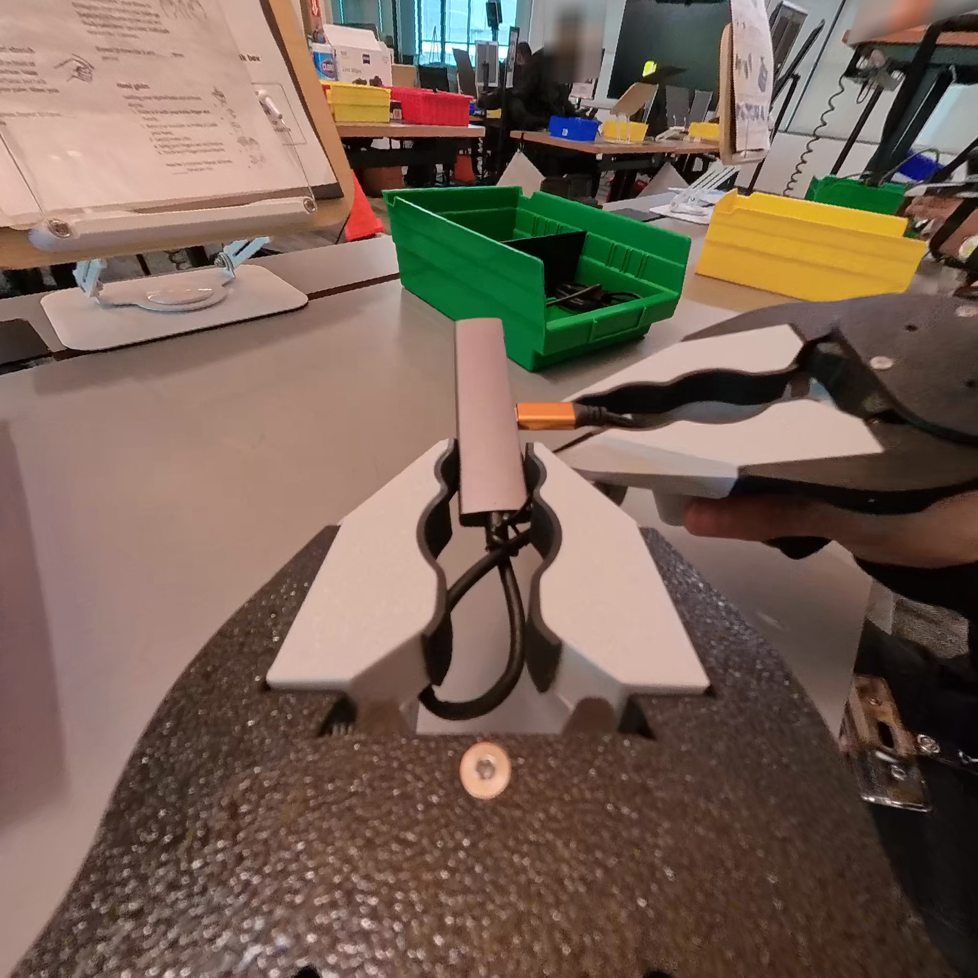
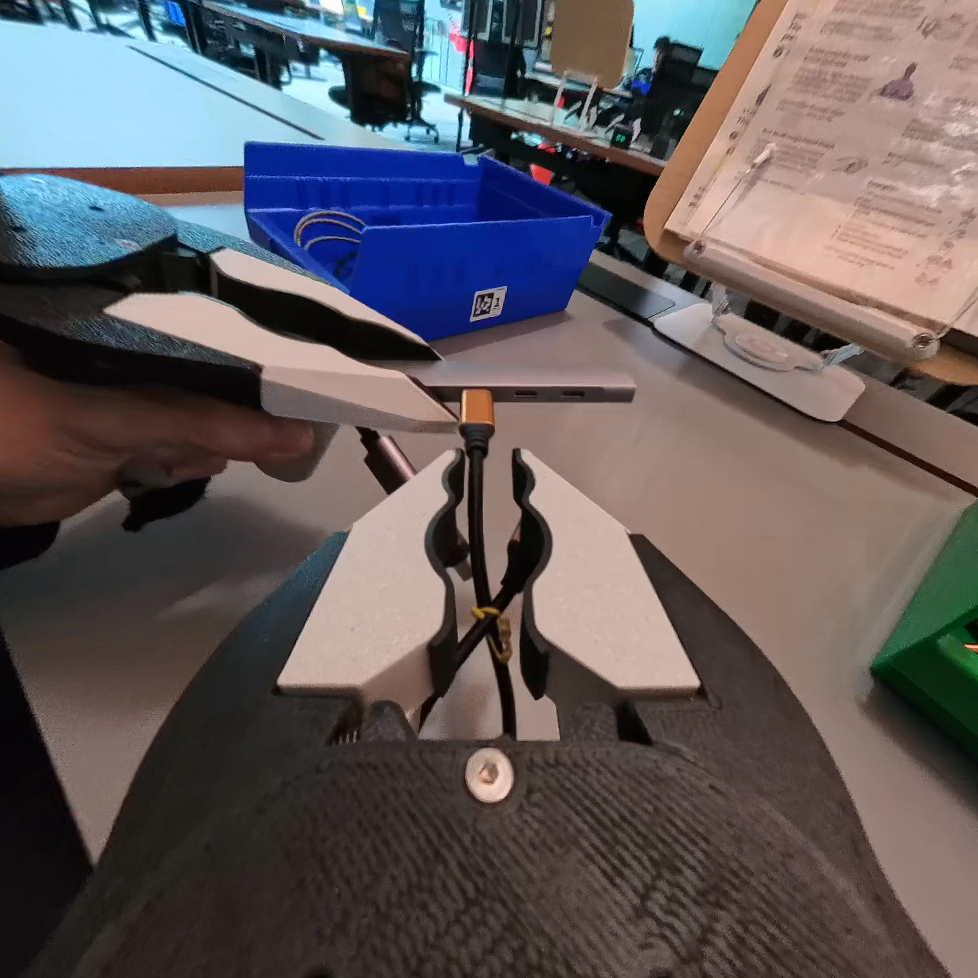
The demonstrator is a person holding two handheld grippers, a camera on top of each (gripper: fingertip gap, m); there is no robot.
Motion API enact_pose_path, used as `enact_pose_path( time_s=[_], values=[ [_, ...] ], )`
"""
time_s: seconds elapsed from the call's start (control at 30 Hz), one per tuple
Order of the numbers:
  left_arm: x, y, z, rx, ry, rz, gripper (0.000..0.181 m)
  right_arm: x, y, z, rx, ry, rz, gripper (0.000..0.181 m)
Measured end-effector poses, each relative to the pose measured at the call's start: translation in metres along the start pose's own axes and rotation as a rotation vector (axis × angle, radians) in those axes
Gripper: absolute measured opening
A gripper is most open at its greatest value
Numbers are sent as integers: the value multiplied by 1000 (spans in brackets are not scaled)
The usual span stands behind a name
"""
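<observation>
My left gripper (image 1: 489, 450) is shut on a slim grey USB hub (image 1: 484, 402), which sticks out forward above the grey table (image 1: 211, 476). The hub's own black lead (image 1: 508, 608) loops back between the fingers. My right gripper (image 1: 566, 423) comes in from the right, shut on a black cable (image 2: 478, 508) with an orange metal plug (image 1: 545, 415). The plug meets the hub's side. In the right wrist view the plug (image 2: 476, 410) sits at a port on the hub (image 2: 529, 383), just ahead of my right gripper (image 2: 487, 458). My left gripper (image 2: 444, 389) holds the hub from the left.
A green bin (image 1: 476, 254) holding dark cables stands behind the hub, with a yellow bin (image 1: 804, 248) to its right. A document stand (image 1: 159, 106) is at the far left. In the right wrist view there are a blue bin (image 2: 465, 254) and a green bin's corner (image 2: 931, 651). My left and right fingertips are right by each other.
</observation>
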State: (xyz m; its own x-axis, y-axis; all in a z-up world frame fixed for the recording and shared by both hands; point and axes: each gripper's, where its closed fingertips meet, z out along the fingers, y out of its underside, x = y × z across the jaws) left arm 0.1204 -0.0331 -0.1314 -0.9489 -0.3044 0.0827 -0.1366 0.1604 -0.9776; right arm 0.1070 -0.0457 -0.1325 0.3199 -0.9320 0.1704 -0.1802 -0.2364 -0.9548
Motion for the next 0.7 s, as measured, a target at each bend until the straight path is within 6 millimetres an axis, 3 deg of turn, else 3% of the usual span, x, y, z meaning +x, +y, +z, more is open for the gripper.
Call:
enact_pose_path(
  time_s=[0.03,0.27,0.7],
  values=[
    [0,-1,-1,-1,7,-4,23,2,-5,-2,39,26,-10,14],
    [-3,-3,-4,9,19,-25,23,-1,-18,-3,113,51,-43,17],
    [1,1,0,-19,9,9,23,-1,-18,1,136,32,22,16]
  ],
)
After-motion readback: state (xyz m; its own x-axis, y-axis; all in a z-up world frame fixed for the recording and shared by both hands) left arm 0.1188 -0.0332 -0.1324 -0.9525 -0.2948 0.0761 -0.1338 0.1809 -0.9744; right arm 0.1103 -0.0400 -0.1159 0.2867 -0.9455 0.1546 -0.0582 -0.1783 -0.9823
